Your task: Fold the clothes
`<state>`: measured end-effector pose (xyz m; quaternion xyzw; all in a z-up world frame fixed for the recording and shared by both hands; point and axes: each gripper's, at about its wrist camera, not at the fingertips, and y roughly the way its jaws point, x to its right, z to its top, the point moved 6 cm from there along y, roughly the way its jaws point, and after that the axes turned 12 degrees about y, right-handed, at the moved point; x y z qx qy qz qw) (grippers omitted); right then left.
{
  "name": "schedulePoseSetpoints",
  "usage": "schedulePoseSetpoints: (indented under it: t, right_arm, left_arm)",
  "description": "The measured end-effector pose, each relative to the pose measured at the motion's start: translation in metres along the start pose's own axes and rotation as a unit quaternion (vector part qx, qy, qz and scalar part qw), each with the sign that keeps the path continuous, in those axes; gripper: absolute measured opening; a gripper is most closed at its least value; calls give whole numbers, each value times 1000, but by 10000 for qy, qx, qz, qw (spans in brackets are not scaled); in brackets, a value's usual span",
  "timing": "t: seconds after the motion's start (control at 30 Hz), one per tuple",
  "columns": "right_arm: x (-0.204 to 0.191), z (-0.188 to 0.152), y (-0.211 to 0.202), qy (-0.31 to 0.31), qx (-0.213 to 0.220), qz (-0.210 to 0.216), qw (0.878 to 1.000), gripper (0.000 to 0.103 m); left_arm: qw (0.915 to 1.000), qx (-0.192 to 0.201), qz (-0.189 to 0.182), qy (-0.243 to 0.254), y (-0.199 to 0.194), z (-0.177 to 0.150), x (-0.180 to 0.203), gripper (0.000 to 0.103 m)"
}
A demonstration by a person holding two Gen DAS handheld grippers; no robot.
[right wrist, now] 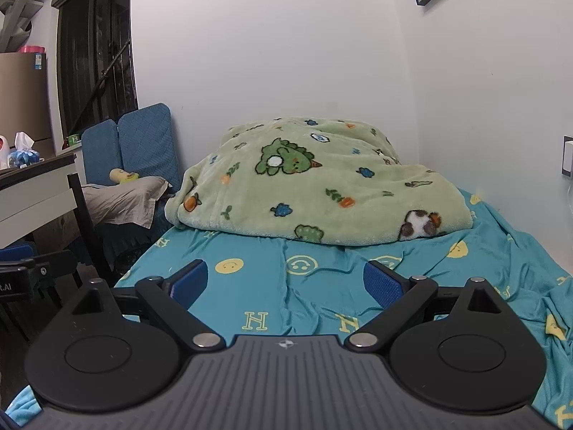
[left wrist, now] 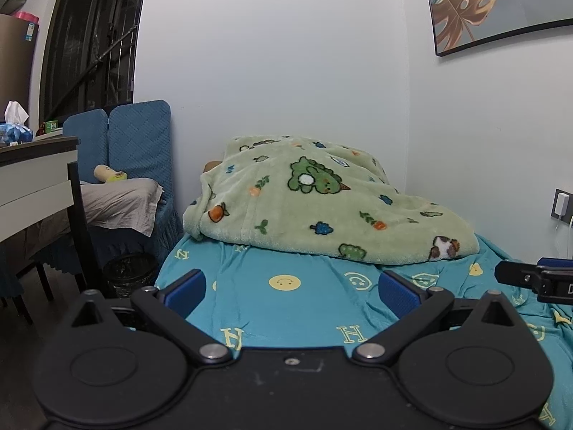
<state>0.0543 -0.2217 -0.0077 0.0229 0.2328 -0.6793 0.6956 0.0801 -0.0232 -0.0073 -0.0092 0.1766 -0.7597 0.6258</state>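
Left wrist view: your left gripper (left wrist: pixel 292 288) and right gripper (right wrist: pixel 285 279) both released; blanket (left wrist: pixel 322 200) stretches across mid-frame.

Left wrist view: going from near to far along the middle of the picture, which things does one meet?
Left claw, open → blue sheet with smiley faces → green blanket, heaped → white wall.
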Motion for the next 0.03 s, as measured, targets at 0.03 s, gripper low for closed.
schedulePoseSetpoints:
  t: [0.03]
  right_arm:
    - [0,0,0,-3,-2,-5,10000,96]
  left_arm:
    - [10000,-2,4,-5,0,0,0,103]
